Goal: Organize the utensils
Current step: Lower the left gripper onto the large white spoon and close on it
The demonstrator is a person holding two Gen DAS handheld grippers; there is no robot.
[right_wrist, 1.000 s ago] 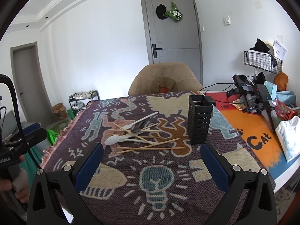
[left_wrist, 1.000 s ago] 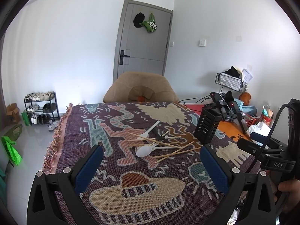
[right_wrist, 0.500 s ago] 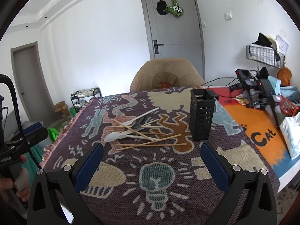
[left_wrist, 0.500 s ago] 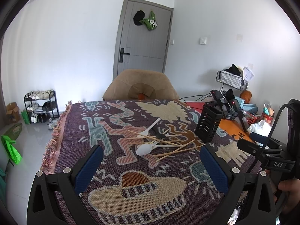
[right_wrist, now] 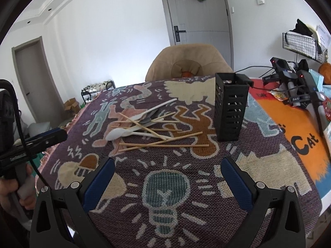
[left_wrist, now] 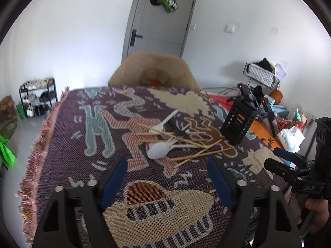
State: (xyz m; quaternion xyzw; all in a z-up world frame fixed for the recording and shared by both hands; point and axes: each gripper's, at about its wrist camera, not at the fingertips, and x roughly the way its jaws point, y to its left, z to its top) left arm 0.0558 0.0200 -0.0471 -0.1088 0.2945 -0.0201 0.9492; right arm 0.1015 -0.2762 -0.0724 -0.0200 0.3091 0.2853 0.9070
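The black holder (right_wrist: 230,108) stood upright on the surface (right_wrist: 258,165), which was covered by a patterned cloth (right_wrist: 165,186), and serves here as the landmark. Just left of the holder in the right wrist view lay a loose heap: wooden chopsticks (right_wrist: 163,142) crossed over one another, white spoons (right_wrist: 118,134) among them, and a dark spoon (right_wrist: 148,119) partly buried under the sticks. The nearest chopstick tips ended close to the holder's base without clearly touching it. Nothing could be made out inside the holder. The left gripper (left_wrist: 165,167) hung over the cloth on the near side of the heap, farther from the holder than the spoons; its blue fingers (left_wrist: 114,177) were closing, yet stood well apart with only cloth between them and no grip on anything. The right gripper (right_wrist: 167,171) hovered over the cloth in front of the holder, nearer the viewer, its fingers (right_wrist: 235,179) spread wide and holding nothing. In the left wrist view the right gripper appeared at the right edge, beyond the holder's near side, with a hand (left_wrist: 316,212) on its grip. In the right wrist view a hand (right_wrist: 12,194) gripped the left gripper at the far left, well apart from the holder. Behind the holder stood a tan chair (right_wrist: 190,62), and to its right lay an orange mat (right_wrist: 298,136)
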